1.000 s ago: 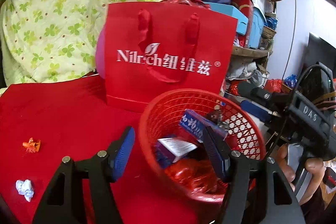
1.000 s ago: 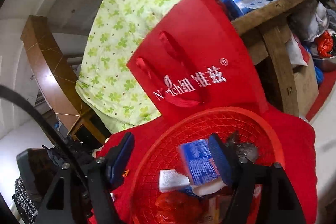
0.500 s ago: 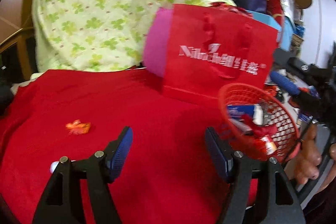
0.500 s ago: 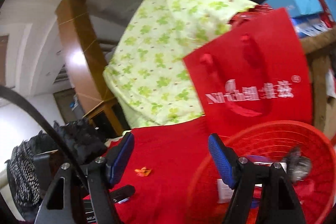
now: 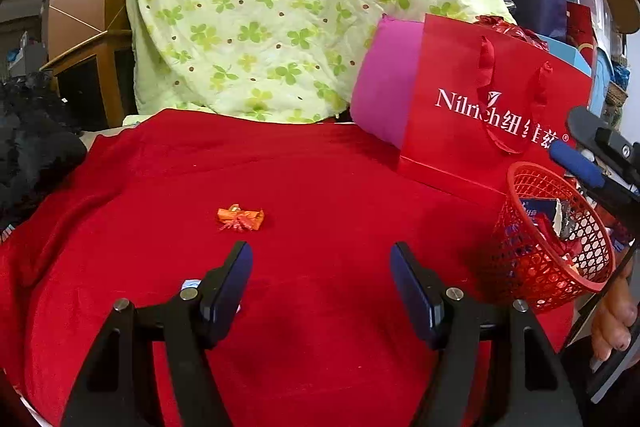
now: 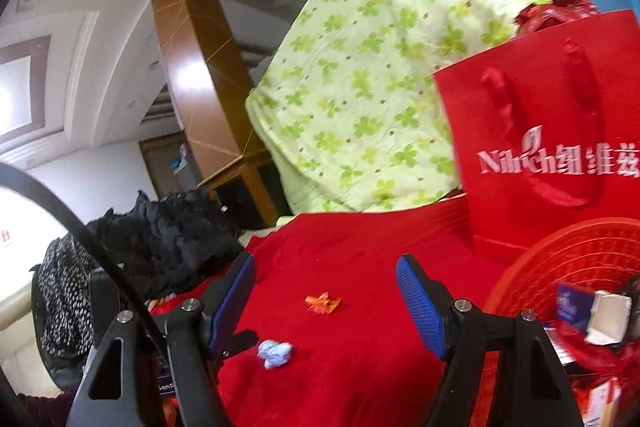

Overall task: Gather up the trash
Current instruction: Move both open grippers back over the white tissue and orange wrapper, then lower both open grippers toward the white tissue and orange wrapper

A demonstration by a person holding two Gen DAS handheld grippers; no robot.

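Left gripper (image 5: 320, 283): jaws apart, empty | right gripper (image 6: 326, 297): jaws apart, empty | crumpled orange foil wrapper (image 5: 241, 218) left of red plastic mesh basket (image 5: 550, 239) | white paper wad (image 6: 274, 353) nearer than wrapper

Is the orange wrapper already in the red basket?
No, the orange wrapper lies on the red cloth, apart from the red basket.
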